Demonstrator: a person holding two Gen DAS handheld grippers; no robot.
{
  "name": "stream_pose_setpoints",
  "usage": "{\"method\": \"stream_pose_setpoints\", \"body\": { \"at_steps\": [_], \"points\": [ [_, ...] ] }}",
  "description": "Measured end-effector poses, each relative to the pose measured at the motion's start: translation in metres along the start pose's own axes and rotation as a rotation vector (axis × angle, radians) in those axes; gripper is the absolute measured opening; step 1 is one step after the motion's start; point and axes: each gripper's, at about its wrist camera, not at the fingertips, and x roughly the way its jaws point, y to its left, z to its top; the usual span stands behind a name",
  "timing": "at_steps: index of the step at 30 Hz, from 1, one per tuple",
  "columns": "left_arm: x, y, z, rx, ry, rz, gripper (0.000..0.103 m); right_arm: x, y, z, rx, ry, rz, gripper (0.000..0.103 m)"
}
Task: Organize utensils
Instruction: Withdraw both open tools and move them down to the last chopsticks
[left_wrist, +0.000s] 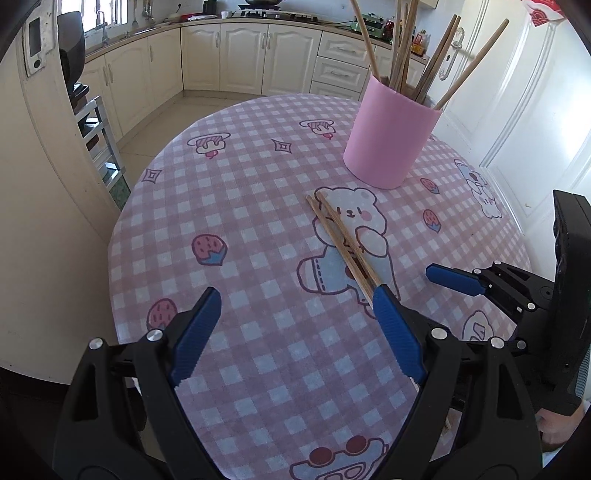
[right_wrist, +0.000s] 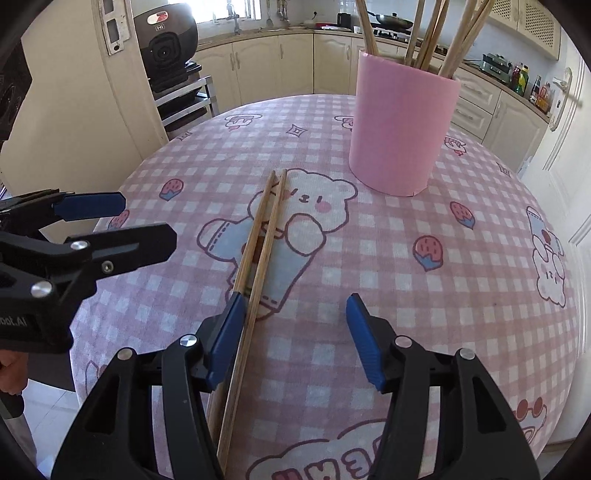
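We are holding the left gripper (left_wrist: 295, 328) low over the pink checked tablecloth (left_wrist: 258, 206), its blue pads standing wide apart with nothing between them. Just to its right, a pair of wooden chopsticks (right_wrist: 258, 251) is lying flat on the printed bear. Our right gripper (right_wrist: 295, 339) is straddling their near ends, jaws apart, its left pad beside them. Farther right, a pink holder (right_wrist: 400, 129) is keeping more chopsticks upright.
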Motion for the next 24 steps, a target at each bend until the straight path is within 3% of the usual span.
{"method": "stream_pose_setpoints", "body": {
  "at_steps": [3, 10, 15, 21, 23, 24],
  "points": [
    [0.007, -0.003, 0.0, -0.006, 0.012, -0.011, 0.083, -0.001, 0.004, -0.001, -0.042, 0.001, -0.029, 0.055],
    [0.021, -0.012, 0.007, -0.033, 0.03, -0.047, 0.083, -0.002, -0.018, -0.009, 0.002, -0.012, -0.072, 0.055],
    [0.038, -0.019, 0.012, -0.04, 0.064, -0.028, 0.083, -0.004, -0.03, -0.01, 0.033, -0.018, -0.051, 0.055],
    [0.055, -0.027, 0.025, -0.024, 0.1, 0.008, 0.067, -0.001, -0.032, -0.004, 0.033, -0.009, -0.036, 0.055],
    [0.06, -0.029, 0.031, -0.006, 0.105, 0.044, 0.048, 0.001, -0.033, 0.0, 0.026, -0.002, -0.038, 0.055],
    [0.062, -0.03, 0.032, 0.004, 0.106, 0.048, 0.045, 0.002, -0.033, 0.001, 0.023, 0.001, -0.039, 0.055]
  ]
}}
